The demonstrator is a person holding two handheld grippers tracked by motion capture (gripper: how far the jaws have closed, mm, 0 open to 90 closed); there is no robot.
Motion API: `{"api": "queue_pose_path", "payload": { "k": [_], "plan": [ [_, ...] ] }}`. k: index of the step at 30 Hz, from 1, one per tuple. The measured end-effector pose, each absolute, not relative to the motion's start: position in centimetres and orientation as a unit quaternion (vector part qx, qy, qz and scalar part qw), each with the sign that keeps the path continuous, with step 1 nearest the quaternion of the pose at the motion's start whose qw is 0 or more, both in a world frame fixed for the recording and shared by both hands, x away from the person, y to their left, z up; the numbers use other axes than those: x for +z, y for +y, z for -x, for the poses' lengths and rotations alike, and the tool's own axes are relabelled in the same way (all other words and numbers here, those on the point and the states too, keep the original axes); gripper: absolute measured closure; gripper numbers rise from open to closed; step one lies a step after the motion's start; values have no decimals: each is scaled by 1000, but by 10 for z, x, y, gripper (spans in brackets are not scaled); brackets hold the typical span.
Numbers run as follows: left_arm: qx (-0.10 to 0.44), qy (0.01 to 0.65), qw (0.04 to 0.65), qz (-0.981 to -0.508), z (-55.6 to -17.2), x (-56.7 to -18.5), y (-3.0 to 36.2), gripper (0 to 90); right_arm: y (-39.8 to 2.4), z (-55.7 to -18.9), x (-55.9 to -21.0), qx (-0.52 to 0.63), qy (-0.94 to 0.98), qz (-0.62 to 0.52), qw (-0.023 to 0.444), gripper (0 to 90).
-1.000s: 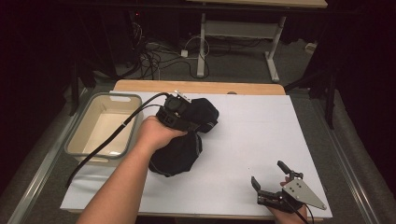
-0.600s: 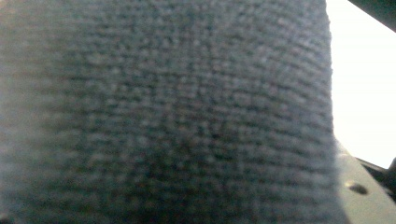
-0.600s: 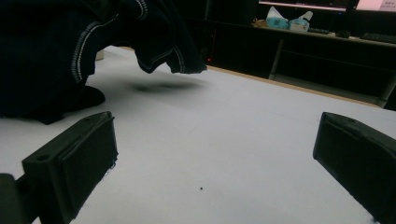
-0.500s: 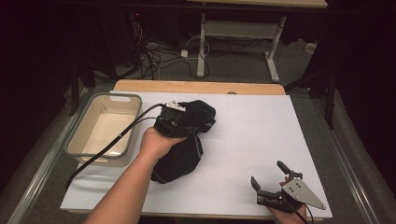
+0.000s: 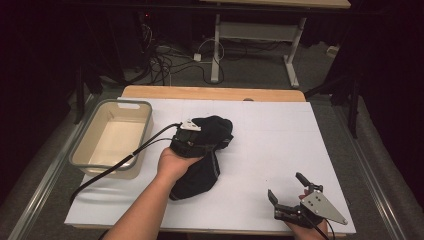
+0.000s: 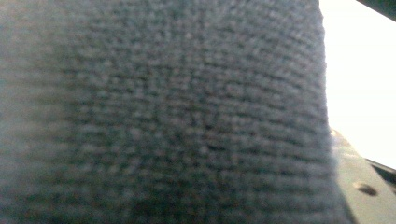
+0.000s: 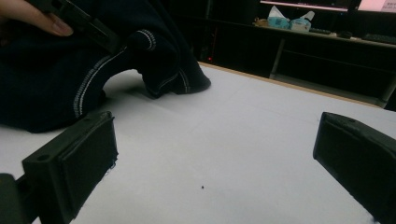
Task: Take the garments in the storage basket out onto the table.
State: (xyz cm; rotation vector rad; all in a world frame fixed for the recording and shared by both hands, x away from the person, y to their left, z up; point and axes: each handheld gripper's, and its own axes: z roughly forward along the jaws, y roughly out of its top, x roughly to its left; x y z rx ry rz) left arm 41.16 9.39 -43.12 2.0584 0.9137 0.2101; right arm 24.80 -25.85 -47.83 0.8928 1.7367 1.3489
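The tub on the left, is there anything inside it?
No, in the high view the tub shows a bare pale bottom, and the dark garment lies beside it on the white sheet.

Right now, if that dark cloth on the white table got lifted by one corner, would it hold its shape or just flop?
Probably flop: the dark cloth already lies bunched and folded on the white table. The close knit texture suggests it is soft, light and not slippery. Pushed, it would likely crumple rather than slide whole.

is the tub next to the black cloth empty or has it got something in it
Empty. In the high view the tub shows a bare pale floor, and the black cloth lies bunched on the white table beside it.
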Motion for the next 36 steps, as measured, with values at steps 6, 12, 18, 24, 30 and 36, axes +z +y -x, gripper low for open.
{"api": "queue_pose_path", "payload": {
  "k": [6,12,18,24,30,36],
  "plan": [
    [100,367,440,-813,-411,-443,95,398,-257,-248,-479,524,681,-345,376,2],
    [99,362,450,-810,-411,-451,96,271,-255,-248,-480,523,684,-346,374,2],
    [114,371,458,-800,-409,-452,100,133,-254,-249,-481,521,686,-344,373,2],
    [119,376,462,-795,-401,-451,108,0,-254,-249,-481,524,684,-344,373,2],
    [122,372,485,-782,-388,-448,118,0,-253,-249,-481,523,685,-344,373,2],
    [128,364,498,-776,-368,-447,133,0,-252,-248,-480,523,685,-342,374,2]
  ]
}}
